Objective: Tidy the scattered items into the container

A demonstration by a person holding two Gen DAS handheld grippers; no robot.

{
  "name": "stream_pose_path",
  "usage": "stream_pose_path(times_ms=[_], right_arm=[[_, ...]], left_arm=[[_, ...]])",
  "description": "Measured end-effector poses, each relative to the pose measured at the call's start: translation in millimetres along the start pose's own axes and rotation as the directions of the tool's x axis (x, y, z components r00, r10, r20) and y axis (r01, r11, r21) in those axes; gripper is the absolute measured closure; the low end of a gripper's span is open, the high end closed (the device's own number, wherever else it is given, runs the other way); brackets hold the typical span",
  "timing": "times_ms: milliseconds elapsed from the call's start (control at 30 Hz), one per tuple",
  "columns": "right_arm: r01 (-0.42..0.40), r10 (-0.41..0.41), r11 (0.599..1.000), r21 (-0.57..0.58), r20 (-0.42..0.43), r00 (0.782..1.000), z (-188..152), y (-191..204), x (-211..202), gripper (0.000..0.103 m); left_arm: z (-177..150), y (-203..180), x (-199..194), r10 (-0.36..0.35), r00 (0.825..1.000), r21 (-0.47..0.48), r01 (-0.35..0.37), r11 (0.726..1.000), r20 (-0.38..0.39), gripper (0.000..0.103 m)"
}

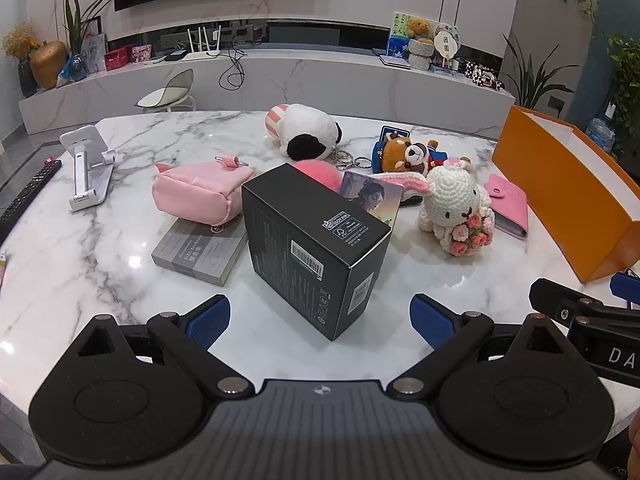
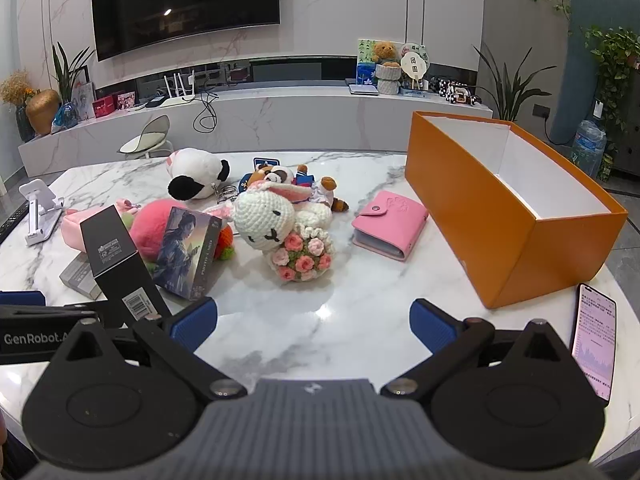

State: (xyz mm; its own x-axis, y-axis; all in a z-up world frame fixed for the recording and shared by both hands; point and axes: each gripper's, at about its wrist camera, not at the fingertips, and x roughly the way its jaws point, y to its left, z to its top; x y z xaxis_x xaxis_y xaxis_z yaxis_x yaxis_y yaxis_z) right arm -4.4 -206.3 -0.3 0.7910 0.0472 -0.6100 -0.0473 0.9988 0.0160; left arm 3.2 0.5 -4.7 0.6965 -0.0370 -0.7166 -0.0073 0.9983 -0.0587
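Marble table: black box fronts wide left fingers; right fingers wide.

Both views are bright and sharp, lit evenly from overhead. The glossy marble table shows white glare spots and soft reflections, the dark TV mirrors a ceiling lamp, and fisheye distortion bends the edges, with dark corners

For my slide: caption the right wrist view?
Open right tongs face crochet bunny beside empty orange box.
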Motion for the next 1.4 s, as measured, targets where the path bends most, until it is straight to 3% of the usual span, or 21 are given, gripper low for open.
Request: stream_pose_path(times_ms=[1400], right_arm=[[-0.001, 0.001, 1.000, -0.002, -0.013, 1.000, -1.5, -0.1, 1.6, 0.000]], left_arm=[[-0.2, 0.3, 1.2, 0.001, 1.000, -0.007, -0.001, 1.000, -0.005, 0.000]])
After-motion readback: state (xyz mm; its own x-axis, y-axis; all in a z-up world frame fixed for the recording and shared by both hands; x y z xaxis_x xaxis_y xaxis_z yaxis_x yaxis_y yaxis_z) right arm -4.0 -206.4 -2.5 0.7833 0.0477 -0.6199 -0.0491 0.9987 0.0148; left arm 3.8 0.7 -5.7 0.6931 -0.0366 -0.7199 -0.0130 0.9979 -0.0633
